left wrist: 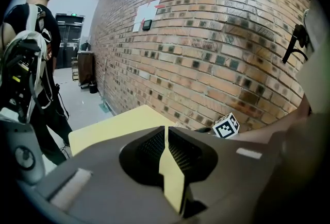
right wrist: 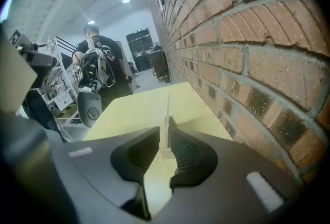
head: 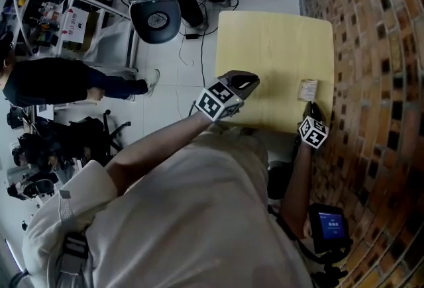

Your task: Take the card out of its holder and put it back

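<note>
A small pale card [head: 307, 89] stands upright in its holder near the right edge of the yellow table [head: 271, 48], close to the brick wall. My right gripper [head: 310, 108] is just short of it on the near side. In the right gripper view the card [right wrist: 168, 109] is edge-on, in line with the narrow gap of the right gripper [right wrist: 166, 133], whose jaws stand slightly open and do not press on it. My left gripper [head: 250, 81] hovers over the table's near left part. In its own view the left gripper [left wrist: 166, 133] is shut with nothing in it.
A brick wall [head: 377, 81] runs along the table's right side. Beyond the table's far left corner stands an office chair [head: 156, 15]. A person in dark clothes [head: 59, 85] is by a shelf at the left. A small screen device [head: 329, 226] hangs near my right elbow.
</note>
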`<state>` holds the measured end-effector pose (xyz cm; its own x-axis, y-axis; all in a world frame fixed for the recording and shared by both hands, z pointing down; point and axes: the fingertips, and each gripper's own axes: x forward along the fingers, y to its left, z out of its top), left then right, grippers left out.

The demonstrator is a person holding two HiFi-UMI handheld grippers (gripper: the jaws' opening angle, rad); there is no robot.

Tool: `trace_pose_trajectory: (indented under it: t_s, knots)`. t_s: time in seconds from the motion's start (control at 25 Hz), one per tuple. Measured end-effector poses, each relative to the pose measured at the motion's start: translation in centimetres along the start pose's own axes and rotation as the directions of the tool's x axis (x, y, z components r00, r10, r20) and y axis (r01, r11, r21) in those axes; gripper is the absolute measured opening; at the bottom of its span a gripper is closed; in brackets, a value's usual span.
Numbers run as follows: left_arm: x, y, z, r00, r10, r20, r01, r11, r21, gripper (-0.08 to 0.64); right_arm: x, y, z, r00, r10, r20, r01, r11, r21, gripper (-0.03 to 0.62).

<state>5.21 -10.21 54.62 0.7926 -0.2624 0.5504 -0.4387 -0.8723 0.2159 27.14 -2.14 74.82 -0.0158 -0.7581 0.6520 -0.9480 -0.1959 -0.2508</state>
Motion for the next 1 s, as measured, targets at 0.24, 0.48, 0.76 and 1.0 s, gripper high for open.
trace_pose_trajectory:
  t_s: [0.24, 0.48, 0.76, 1.0]
  knots:
    - [-0.2, 0.6, 0.7, 1.000, 0.012, 0.008, -0.012, 1.000, 0.013, 0.029, 1.0, -0.1, -0.1, 1.000, -0.002, -0.006, 0.002, 1.000, 0.003, 0.063]
    - [0.0, 1.1, 1.0, 1.000, 0.016, 0.005, -0.016, 1.000, 0.019, 0.029, 1.7, -0.3, 0.2, 1.000, -0.012, -0.001, 0.012, 1.000, 0.005, 0.057]
    - [0.3, 1.4, 1.3, 1.000, 0.016, 0.006, -0.016, 1.000, 0.015, 0.029, 1.7, -0.3, 0.4, 1.000, -0.018, 0.000, 0.018, 1.000, -0.011, 0.020]
    - [0.2, 1.5, 1.3, 1.000, 0.018, 0.011, -0.018, 1.000, 0.010, 0.029, 1.7, -0.1, 0.8, 1.000, -0.015, 0.004, 0.015, 0.999, -0.030, 0.015]
